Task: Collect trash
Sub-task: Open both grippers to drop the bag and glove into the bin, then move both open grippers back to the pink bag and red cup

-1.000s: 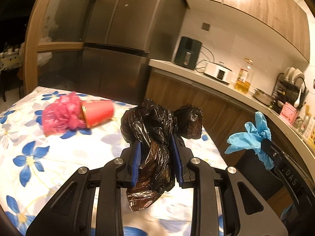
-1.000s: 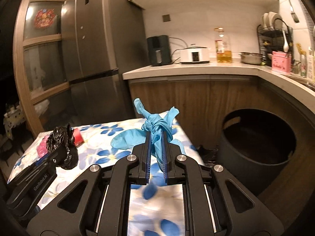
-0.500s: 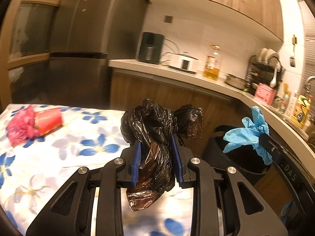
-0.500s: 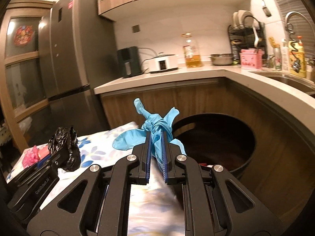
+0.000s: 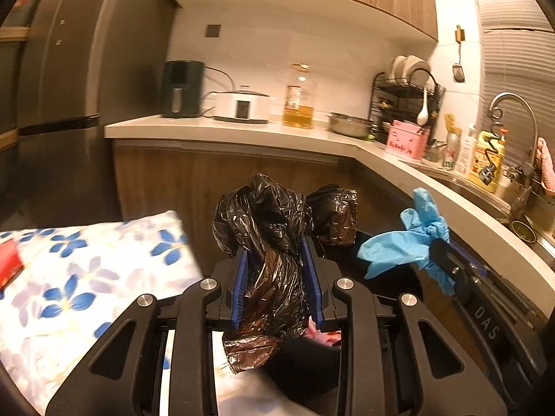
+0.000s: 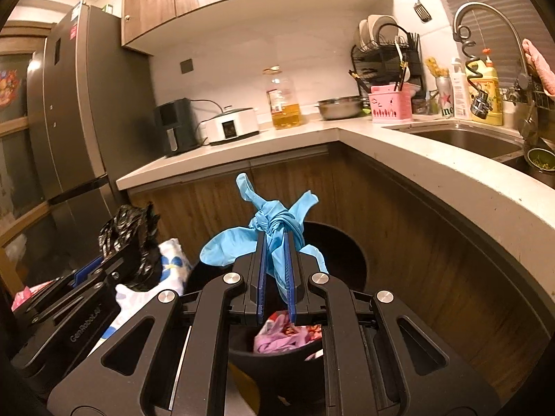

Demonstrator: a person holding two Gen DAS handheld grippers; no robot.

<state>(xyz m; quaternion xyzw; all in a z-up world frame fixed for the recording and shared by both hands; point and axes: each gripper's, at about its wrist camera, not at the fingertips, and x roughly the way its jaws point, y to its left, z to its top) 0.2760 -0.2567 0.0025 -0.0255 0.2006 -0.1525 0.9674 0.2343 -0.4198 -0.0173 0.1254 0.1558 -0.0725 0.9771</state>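
Both sets of tongs have swung away from the flowered surface (image 5: 86,260) toward the kitchen corner. The left tongs (image 5: 277,277) stay clamped on a crumpled black plastic bag (image 5: 274,235), which bulges above the blue pads and hangs below them. The right tongs (image 6: 275,270) remain nearly closed, pinching a knotted blue glove (image 6: 274,225) whose fingers splay out to both sides.

A second ago the floral cloth filled the lower part of both views, and a red cup lay beside a pink bag on it; now only the cloth's corner shows at left, with a sliver of the red cup (image 5: 8,263) at the left wrist view's edge. The dark round trash bin (image 6: 343,260), earlier off to the right, now sits directly beneath the glove, pink trash (image 6: 284,336) visible inside it. The sink (image 6: 461,138) and tap (image 6: 485,34) have come into view along the counter (image 6: 416,163).
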